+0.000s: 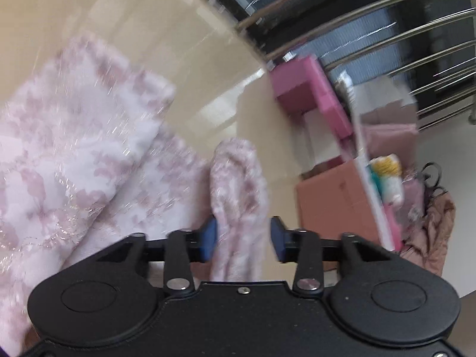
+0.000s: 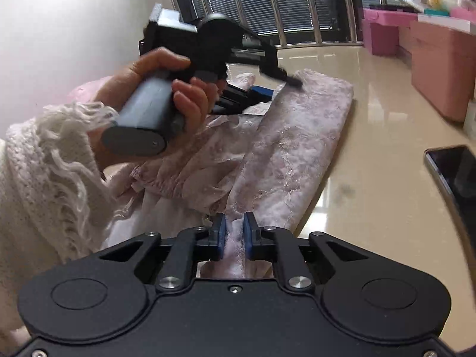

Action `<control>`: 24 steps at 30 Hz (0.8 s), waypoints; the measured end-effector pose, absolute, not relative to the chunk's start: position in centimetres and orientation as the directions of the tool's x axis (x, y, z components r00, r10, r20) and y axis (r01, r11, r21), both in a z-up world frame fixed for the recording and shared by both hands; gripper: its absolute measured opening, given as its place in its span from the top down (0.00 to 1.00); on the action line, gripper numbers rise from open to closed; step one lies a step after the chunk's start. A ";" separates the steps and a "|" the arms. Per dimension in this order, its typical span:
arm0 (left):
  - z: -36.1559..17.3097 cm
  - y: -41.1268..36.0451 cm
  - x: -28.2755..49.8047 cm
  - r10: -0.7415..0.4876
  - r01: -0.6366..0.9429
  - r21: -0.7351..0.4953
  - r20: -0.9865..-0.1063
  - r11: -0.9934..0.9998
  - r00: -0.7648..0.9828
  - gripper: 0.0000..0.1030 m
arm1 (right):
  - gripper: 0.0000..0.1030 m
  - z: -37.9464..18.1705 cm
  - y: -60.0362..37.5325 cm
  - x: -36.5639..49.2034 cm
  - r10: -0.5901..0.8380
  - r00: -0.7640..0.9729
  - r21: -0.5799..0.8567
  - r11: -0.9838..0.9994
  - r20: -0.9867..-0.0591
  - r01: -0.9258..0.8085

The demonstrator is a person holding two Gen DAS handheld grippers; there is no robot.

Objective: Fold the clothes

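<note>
Right now a pink floral garment [image 2: 291,148] lies partly folded on the glossy cream table [image 2: 372,136], one long folded panel stretching away toward the window and a looser, gathered part bunched nearer the person.

The right gripper [image 2: 232,235] sits low at the garment's near edge, its jaws drawn close together with a ridge of the pink fabric pinched between the blue pads [image 2: 220,236], so it has hold of the cloth.

The left gripper [image 1: 242,239] is lifted above the garment, held in a hand [image 2: 166,89] that comes out of a fuzzy white knitted sleeve [image 2: 50,172]. Its jaws stand partly apart; a rolled strip of the fabric [image 1: 238,190] shows in the gap between the blue pads [image 1: 208,238], but the pads are clear of it on both sides, so nothing is gripped. That view is blurred.

A dark phone [image 2: 455,175] lies on the table off to the right of the garment, well apart from it. Beyond the table stand pink storage boxes [image 2: 440,59] in front of a window with metal rails [image 1: 386,29]
</note>
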State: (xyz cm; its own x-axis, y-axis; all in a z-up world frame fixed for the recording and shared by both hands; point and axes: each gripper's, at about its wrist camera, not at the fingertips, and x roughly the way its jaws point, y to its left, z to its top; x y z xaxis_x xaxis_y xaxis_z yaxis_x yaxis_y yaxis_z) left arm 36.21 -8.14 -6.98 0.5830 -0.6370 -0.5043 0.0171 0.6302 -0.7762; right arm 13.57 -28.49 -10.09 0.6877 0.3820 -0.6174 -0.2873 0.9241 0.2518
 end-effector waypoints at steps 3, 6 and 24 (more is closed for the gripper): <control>-5.2 -8.6 35.4 -0.607 0.042 -0.750 -0.500 0.660 0.617 0.59 | 0.86 -10.2 -28.7 13.3 0.378 0.684 0.251 0.926 -0.624 -0.282; -3.5 -8.5 34.0 -0.549 0.048 -0.727 -0.471 0.685 0.691 0.59 | 0.86 -10.4 -28.8 13.1 0.381 0.680 0.256 0.925 -0.626 -0.282; -7.1 -13.0 34.6 -0.505 0.137 -0.517 -0.684 0.845 0.526 0.79 | 0.87 -10.6 -28.9 12.8 0.376 0.686 0.242 0.927 -0.623 -0.288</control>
State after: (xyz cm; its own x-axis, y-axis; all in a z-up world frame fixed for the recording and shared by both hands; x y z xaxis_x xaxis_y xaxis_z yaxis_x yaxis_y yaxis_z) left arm 34.61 -12.95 -7.10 0.5264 -0.5048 -0.6842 0.1374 0.8446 -0.5175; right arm 12.82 -28.86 -10.61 0.6859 0.3757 -0.6232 -0.2879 0.9266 0.2417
